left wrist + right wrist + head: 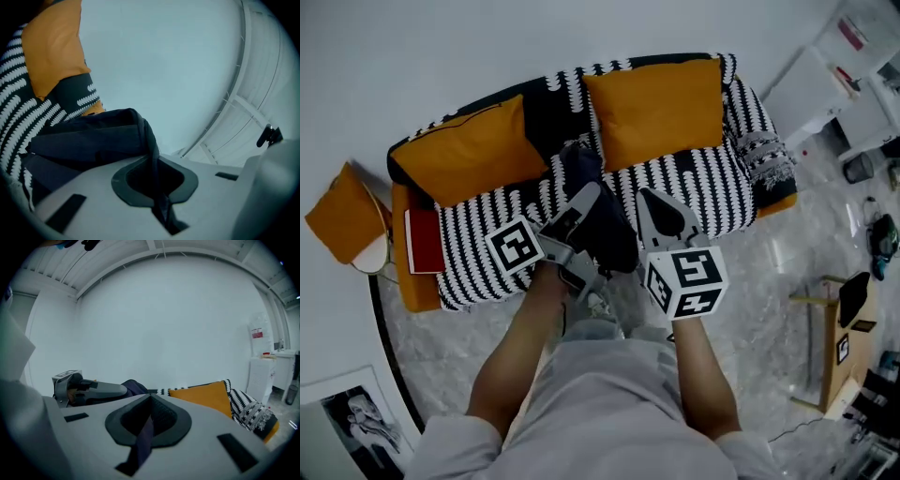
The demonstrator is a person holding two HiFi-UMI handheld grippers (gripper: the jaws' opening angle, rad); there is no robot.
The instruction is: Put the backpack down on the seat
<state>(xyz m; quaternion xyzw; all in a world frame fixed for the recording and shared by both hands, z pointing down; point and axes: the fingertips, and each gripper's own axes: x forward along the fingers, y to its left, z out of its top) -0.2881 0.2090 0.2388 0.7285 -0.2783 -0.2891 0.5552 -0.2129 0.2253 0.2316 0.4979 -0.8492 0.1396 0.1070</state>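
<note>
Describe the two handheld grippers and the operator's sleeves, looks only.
The left gripper and right gripper are both light grey plastic. Their flat tapering jaws meet around a dark-rimmed teardrop opening, with black rectangular slots on the jaw faces. The left cube and right cube are white with black square markers. No cables are visible. Forearms are bare, and pale grey sleeves show at the bottom edge.

Head view, frame centre as dial.
- 10 o'clock: rectangular orange fabric cushion (pixel 473 150), lying tilted.
- 12 to 1 o'clock: second orange fabric cushion (pixel 661 108), leaning upright.
- 9 o'clock, frame edge: third orange cushion (pixel 337 216), over a pale rounded object, kind unclear.
- At that cushion's 3 o'clock: flat red book (pixel 423 241).
- 2 o'clock: grey patterned throw (pixel 764 155), with a white cabinet (pixel 811 89) beyond it.
- 4 o'clock: light wooden stand (pixel 830 347) on the pale marbled floor (pixel 769 253).
- 7 o'clock: black-and-white print (pixel 356 422).
</note>
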